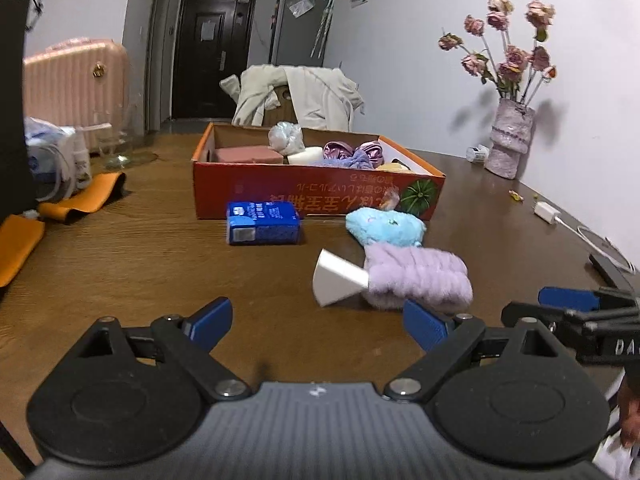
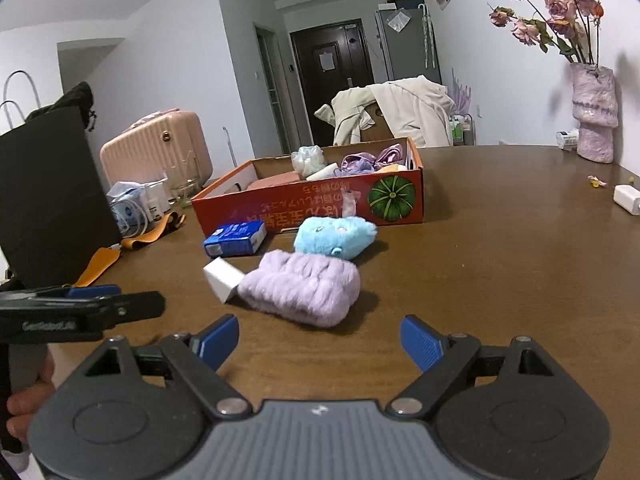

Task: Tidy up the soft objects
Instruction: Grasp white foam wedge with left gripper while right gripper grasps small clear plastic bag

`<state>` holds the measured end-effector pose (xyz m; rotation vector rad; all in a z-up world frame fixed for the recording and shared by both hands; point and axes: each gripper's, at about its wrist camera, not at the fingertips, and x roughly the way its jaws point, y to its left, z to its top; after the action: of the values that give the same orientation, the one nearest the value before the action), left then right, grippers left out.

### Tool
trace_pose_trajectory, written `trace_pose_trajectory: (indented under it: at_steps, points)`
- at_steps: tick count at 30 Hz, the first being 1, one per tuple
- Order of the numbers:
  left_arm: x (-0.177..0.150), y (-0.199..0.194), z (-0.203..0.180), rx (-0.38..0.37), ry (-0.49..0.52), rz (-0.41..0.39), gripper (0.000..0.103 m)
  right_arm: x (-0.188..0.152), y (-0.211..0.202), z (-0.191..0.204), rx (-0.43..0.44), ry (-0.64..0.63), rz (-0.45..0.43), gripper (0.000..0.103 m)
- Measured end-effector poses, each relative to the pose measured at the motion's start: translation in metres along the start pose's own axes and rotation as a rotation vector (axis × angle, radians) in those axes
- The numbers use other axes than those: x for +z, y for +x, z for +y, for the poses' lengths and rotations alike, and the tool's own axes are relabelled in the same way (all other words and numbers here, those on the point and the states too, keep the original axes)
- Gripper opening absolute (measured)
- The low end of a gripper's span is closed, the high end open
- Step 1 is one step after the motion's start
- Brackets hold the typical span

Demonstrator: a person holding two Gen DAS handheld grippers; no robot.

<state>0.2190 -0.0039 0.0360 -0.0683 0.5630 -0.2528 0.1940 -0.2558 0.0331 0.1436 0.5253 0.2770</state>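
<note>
A fluffy lilac headband (image 1: 416,278) (image 2: 302,288) lies on the brown table with a white wedge sponge (image 1: 338,280) (image 2: 223,278) touching its left end. A light blue plush toy (image 1: 384,226) (image 2: 334,234) lies just behind it. A blue tissue pack (image 1: 262,222) (image 2: 236,238) sits to the left. An orange cardboard box (image 1: 280,192) (image 2: 280,200) behind them holds several soft items. My left gripper (image 1: 318,322) is open and empty, just short of the sponge. My right gripper (image 2: 320,338) is open and empty, just short of the headband.
A vase of dried roses (image 1: 508,140) (image 2: 592,116) stands at the far right by the wall. A white charger with cable (image 1: 546,212) (image 2: 626,198) lies at the right edge. Orange straps (image 1: 84,200) (image 2: 100,260), bottles and a glass jar (image 1: 116,148) crowd the left side.
</note>
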Motion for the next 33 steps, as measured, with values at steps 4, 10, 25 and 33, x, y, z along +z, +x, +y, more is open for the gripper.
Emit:
trace_pose_trajectory:
  at_steps: [4,10,25,33]
  points:
    - [0.012,0.032,-0.003,-0.034,0.005,0.024,0.081,0.011,0.021,-0.005,-0.002,0.001,0.013,0.088]
    - [0.015,0.069,0.005,-0.079,-0.019,0.081,0.042,0.027,0.056,-0.018,-0.010,0.033,0.028,0.088]
    - [0.052,0.097,0.038,-0.029,-0.075,0.026,0.037,0.098,0.158,-0.040,0.025,0.048,0.017,0.063]
    - [0.049,0.106,0.036,-0.017,-0.069,0.038,0.037,0.098,0.195,-0.045,0.022,0.104,0.031,0.016]
